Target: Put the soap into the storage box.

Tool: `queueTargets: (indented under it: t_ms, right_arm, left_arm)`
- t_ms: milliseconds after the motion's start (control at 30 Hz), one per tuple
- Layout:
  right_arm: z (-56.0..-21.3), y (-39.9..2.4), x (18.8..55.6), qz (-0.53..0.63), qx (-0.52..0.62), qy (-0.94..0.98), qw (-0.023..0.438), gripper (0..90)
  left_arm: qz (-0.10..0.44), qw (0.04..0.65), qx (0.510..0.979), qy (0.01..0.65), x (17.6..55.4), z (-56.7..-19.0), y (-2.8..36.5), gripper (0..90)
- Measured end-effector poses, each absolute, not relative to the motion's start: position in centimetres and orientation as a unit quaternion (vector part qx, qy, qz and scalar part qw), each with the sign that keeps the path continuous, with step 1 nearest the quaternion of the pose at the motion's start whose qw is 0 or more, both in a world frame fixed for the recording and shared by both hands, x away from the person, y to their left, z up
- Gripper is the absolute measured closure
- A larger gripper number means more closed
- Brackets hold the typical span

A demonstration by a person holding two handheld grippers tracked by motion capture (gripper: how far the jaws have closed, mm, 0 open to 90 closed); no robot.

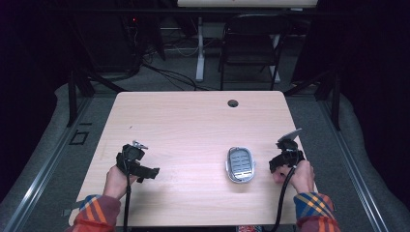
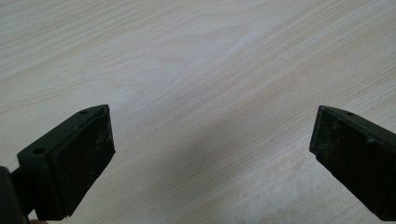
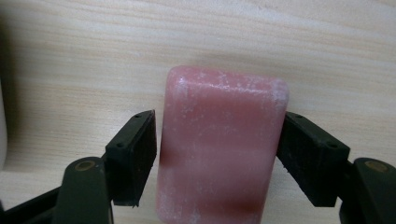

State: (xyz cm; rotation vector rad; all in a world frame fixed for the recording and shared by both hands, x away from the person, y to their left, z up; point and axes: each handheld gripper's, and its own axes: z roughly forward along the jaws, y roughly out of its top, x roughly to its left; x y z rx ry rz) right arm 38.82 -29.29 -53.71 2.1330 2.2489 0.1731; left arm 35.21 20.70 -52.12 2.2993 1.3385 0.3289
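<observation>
A pink bar of soap [image 3: 219, 144] with a whitish dusty surface lies between the jaws of my right gripper [image 3: 217, 158]. Both pads [image 3: 137, 156] press against its long sides, just above the wooden table [image 3: 70, 56]. In the high view my right gripper [image 1: 283, 158] sits near the table's right edge, just right of a silver oval soap dish [image 1: 240, 164] with a ridged insert. My left gripper [image 1: 142, 169] rests at the front left. In its own view its jaws stand wide apart over bare wood [image 2: 210, 93], with nothing between the pads [image 2: 79, 163].
A round cable hole [image 1: 233, 103] lies near the table's far edge. Beyond the table stand a dark chair [image 1: 251, 43] and a white desk leg [image 1: 199, 48], with cables on the floor. A pale edge [image 3: 2, 130] shows at the left border of the right gripper view.
</observation>
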Motion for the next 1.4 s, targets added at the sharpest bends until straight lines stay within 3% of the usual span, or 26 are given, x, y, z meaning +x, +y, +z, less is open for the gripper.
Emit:
queueTargets:
  t_ms: [933, 1400]
  right_arm:
    - [-54.0, -29.2, 38.9, 0.058, 0.687, 0.724, 0.023, 37.1]
    - [-52.5, -29.9, 38.8, 0.060, 0.676, 0.735, 0.008, 37.2]
  left_arm:
    - [0.120, 0.227, 0.837, 0.484, 35.1, -52.1, 20.7, 0.0]
    - [0.119, 0.225, 0.838, 0.483, 35.2, -52.1, 20.7, 0.0]
